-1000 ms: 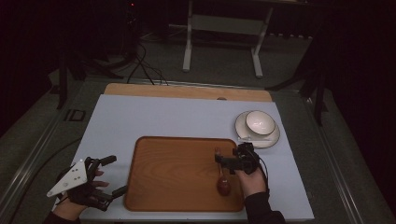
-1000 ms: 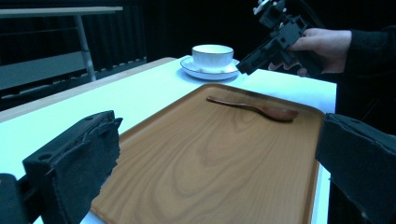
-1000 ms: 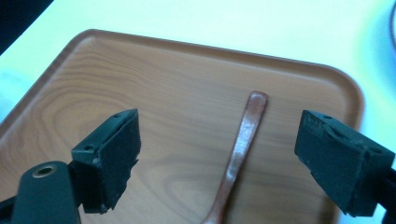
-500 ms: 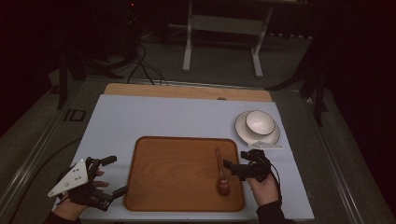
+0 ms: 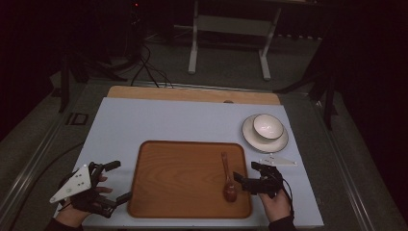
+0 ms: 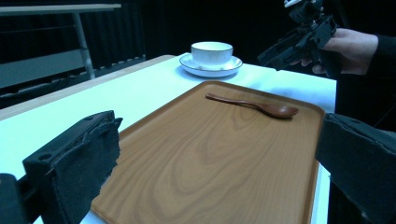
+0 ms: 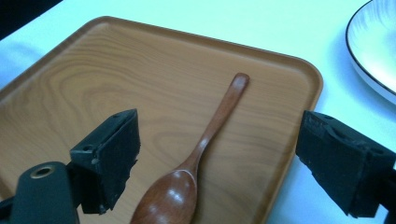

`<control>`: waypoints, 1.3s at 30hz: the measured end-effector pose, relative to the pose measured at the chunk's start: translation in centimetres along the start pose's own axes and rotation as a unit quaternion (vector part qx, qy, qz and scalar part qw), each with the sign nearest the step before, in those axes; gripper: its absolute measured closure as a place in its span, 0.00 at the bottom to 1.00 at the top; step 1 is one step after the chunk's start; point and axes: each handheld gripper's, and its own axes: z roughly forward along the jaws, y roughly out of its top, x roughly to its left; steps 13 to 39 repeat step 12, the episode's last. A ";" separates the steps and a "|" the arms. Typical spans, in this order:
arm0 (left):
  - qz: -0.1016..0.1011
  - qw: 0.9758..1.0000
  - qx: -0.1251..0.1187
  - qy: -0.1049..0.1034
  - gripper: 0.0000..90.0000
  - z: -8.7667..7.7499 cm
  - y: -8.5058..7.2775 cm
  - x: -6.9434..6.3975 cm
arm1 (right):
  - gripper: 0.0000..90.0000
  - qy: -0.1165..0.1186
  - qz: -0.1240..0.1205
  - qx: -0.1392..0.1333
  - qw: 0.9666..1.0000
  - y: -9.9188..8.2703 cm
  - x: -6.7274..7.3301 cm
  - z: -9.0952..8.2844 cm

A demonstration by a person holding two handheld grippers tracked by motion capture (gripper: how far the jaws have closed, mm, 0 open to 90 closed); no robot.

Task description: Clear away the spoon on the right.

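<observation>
I am holding my right gripper [image 5: 243,179] just beside the right edge of the wooden tray [image 5: 159,192], its jaws spread wide and gripping nothing. In the right gripper view the wooden spoon [image 7: 196,163] is lying between and just ahead of those jaws, flat on the tray, apart from both pads. Its bowl is sitting nearest me and its handle is running away from me, tilting slightly to the right in that view; in the high view the spoon [image 5: 227,178] is lying lengthwise front to back along the tray's right side. So the jaws are standing across its long axis, one on each side, and I judge a short reach down would bracket the neck.

My left gripper [image 5: 109,185] is resting off the tray's left edge, jaws likewise parted and empty, well apart from the spoon, so the right is much the nearer.

Farther off, the white bowl [image 5: 267,126] is sitting on its saucer [image 5: 250,139], beyond the tray's far right corner.
</observation>
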 end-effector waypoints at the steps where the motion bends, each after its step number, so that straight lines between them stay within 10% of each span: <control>1: 0.000 1.000 0.001 0.000 0.00 0.0 0.0 0.0 | 0.15 -0.004 -0.006 -0.003 1.000 0.0 0.0 0.0; 39: 0.001 1.000 0.001 -0.003 0.00 0.0 0.0 0.0 | 0.15 -0.022 -0.028 -0.026 0.999 0.1 -0.4 -0.7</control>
